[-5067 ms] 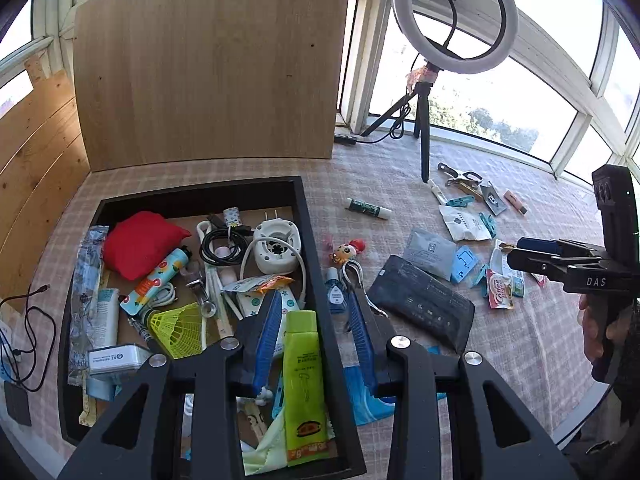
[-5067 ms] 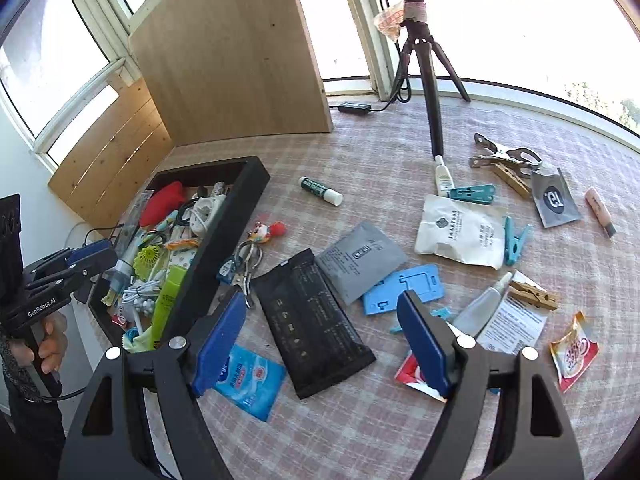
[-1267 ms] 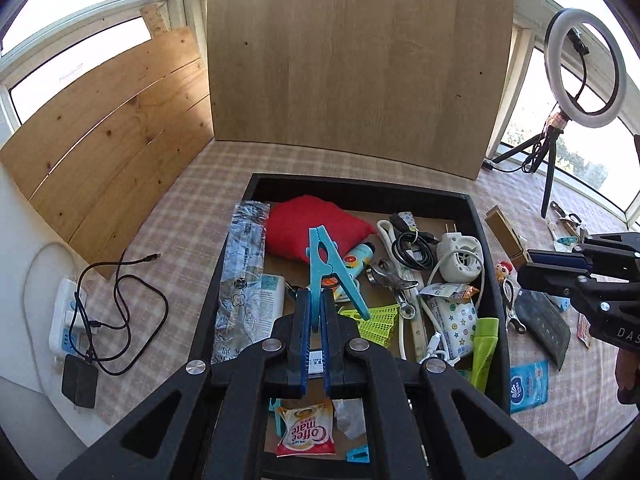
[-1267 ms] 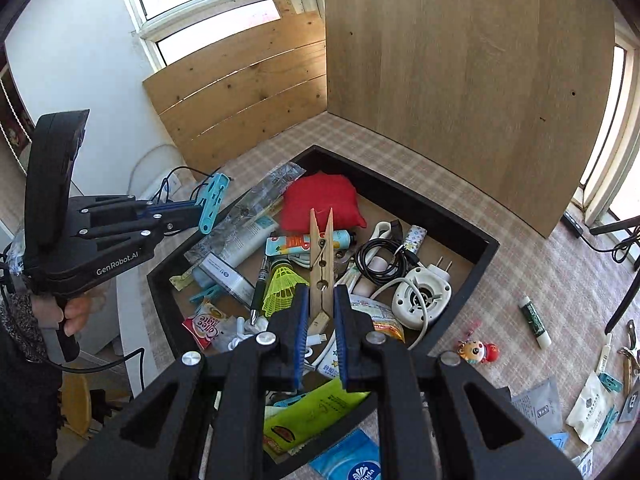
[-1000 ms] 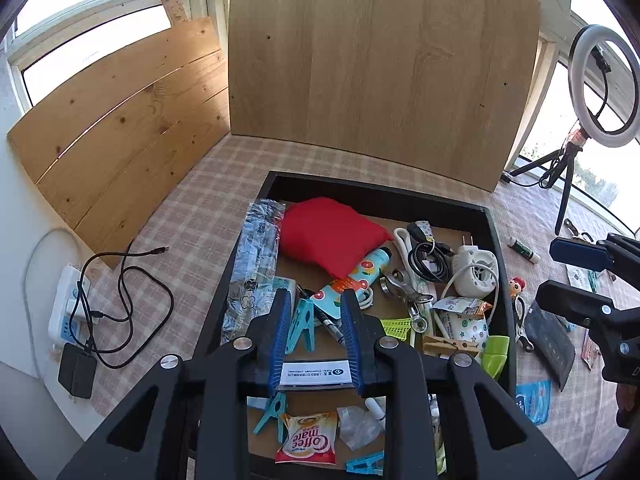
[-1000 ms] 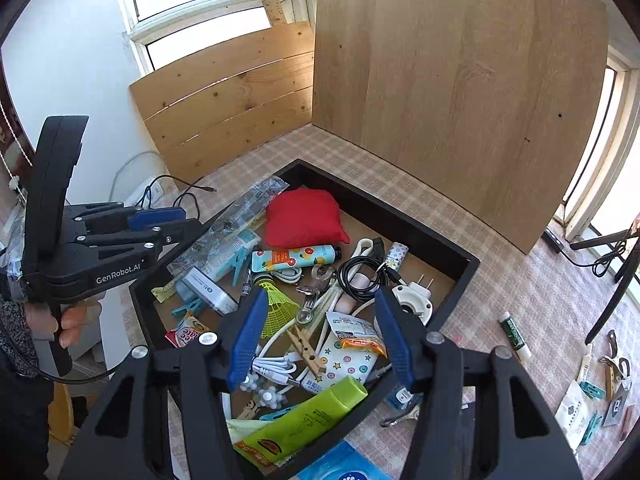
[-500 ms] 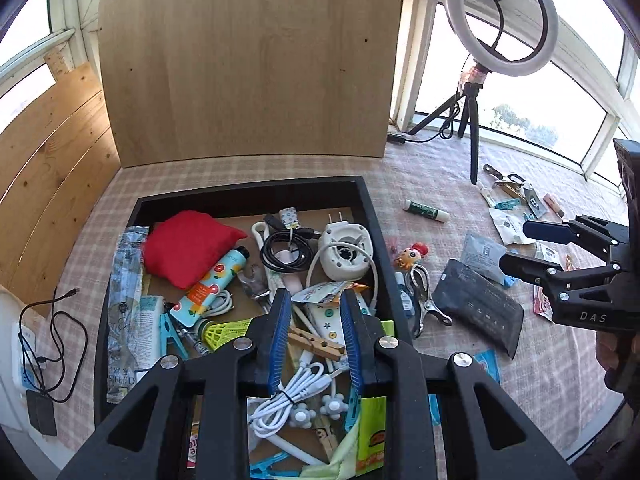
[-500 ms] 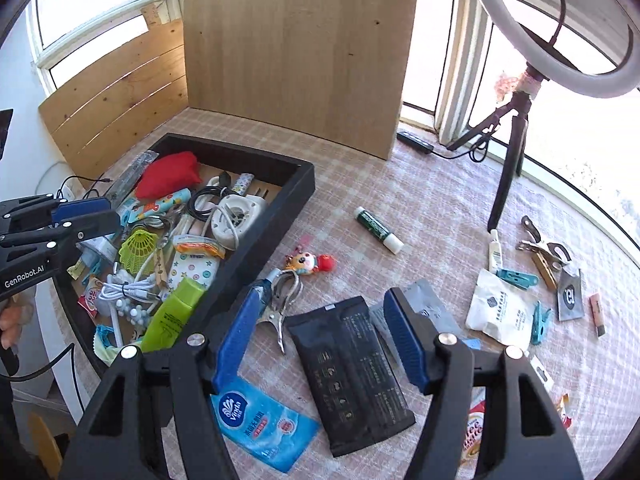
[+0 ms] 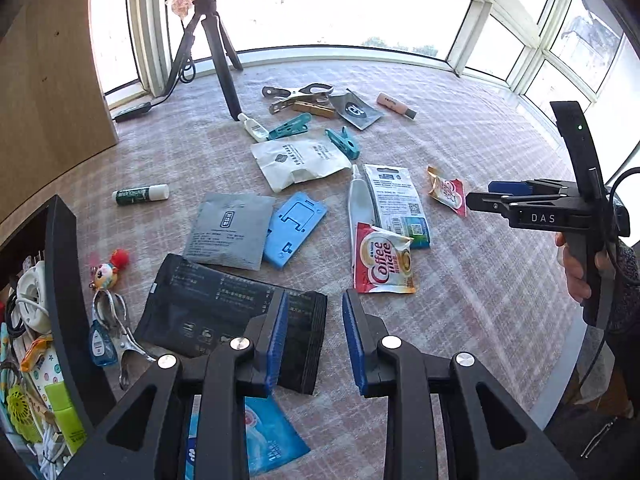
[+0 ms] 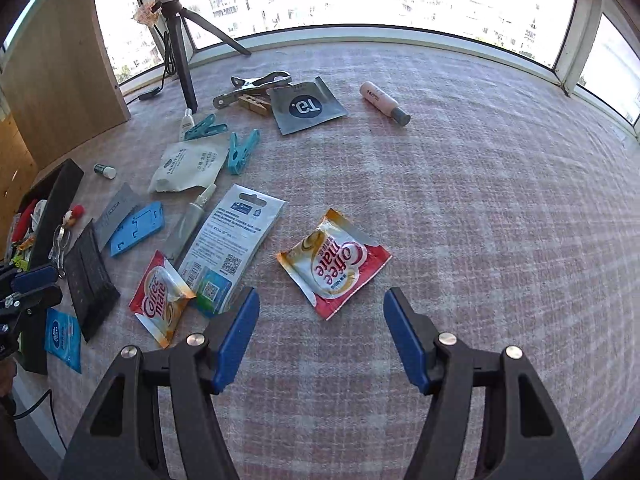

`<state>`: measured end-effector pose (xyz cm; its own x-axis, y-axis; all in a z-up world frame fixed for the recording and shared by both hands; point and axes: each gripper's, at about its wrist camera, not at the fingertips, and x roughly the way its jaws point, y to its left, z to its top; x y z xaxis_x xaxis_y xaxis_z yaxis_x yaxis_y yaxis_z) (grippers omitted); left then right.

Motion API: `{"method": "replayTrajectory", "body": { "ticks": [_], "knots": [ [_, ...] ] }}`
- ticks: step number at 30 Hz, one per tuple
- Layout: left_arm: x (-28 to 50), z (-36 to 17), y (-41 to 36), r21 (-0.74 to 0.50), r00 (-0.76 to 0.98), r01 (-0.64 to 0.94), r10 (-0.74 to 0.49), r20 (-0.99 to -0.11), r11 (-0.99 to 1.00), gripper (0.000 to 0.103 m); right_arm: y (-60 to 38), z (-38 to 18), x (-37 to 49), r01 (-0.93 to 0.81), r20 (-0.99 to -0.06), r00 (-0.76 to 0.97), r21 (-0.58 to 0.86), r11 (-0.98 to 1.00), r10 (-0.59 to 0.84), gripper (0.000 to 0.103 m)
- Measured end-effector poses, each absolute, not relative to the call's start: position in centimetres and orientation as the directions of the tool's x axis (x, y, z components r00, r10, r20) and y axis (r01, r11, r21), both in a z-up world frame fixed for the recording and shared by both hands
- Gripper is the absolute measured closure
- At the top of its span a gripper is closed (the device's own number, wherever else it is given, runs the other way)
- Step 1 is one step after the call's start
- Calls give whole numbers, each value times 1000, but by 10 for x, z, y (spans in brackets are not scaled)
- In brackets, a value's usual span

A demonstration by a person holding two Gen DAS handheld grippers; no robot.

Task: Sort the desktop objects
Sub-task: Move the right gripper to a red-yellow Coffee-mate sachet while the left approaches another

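My left gripper [image 9: 315, 336] hangs over the checked tablecloth with its jaws opening and nothing between them. Just ahead of it lies a Coffee mate sachet [image 9: 383, 259], and a black pouch [image 9: 224, 312] lies under its left finger. My right gripper [image 10: 321, 330] stands open and empty above a second Coffee mate sachet [image 10: 334, 261]. Several small items are scattered on the cloth: teal clothespins [image 10: 240, 151], a white pouch [image 9: 300, 160], a blue holder [image 9: 295, 226], a glue stick [image 9: 140, 193]. The black tray [image 9: 66, 300] full of sorted things sits at the left edge.
A ring-light tripod [image 9: 214, 40] stands at the back left beside a wooden board [image 9: 44, 72]. A metal clip [image 9: 298, 94], a grey T9 sachet [image 10: 306, 106] and a pink tube [image 10: 384, 103] lie further back. The table's right side is bare cloth [image 10: 500, 200].
Both grippers dropped their clothespins into the tray about a second ago, then swung right from over the tray to over the loose items. The left jaws now stand wider.
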<state>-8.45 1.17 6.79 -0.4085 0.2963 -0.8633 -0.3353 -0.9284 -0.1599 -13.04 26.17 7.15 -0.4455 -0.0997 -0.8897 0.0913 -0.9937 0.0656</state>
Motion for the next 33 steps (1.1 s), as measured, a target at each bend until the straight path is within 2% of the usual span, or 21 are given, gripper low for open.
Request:
{"method": "replayTrajectory", "body": {
  "ticks": [2, 6, 8, 10, 13, 21, 23, 25, 28, 30, 33],
  "knots": [
    [-93, 57, 31, -185, -366, -343, 313, -876, -921, 59, 273, 65, -132, 102, -892, -438, 71, -992, -109, 39],
    [-103, 40, 61, -179, -321, -340, 293, -901, -923, 55, 279, 53, -142, 145, -902, -411, 79, -986, -133, 38],
    [-104, 37, 74, -151, -320, -355, 272, -907, -922, 46, 278, 51, -146, 172, -902, -409, 71, -983, -137, 38],
    [-104, 35, 83, -138, -318, -370, 265, -910, -919, 41, 275, 50, -151, 205, -904, -408, 46, -978, -128, 38],
    [-109, 29, 90, -122, -305, -367, 243, -921, -922, 40, 269, 47, -161, 262, -908, -403, 3, -965, -113, 37],
    [-117, 22, 88, -78, -315, -346, 194, -929, -935, 41, 258, 37, -182, 384, -927, -344, 6, -923, -149, 35],
    [-117, 22, 89, -67, -319, -352, 187, -929, -934, 42, 255, 35, -184, 408, -928, -339, 0, -913, -151, 26],
    [-115, 22, 88, -58, -324, -356, 181, -929, -933, 42, 252, 34, -185, 427, -929, -338, -10, -904, -149, 22],
    [-110, 23, 85, -37, -341, -359, 168, -925, -933, 49, 250, 34, -182, 436, -928, -338, -8, -900, -156, 22],
    [-108, 23, 81, -41, -347, -355, 172, -922, -934, 49, 251, 35, -178, 441, -928, -338, -12, -897, -154, 23],
    [-104, 23, 79, -26, -355, -360, 163, -920, -933, 51, 251, 38, -172, 434, -927, -344, -15, -901, -150, 33]
  ]
}}
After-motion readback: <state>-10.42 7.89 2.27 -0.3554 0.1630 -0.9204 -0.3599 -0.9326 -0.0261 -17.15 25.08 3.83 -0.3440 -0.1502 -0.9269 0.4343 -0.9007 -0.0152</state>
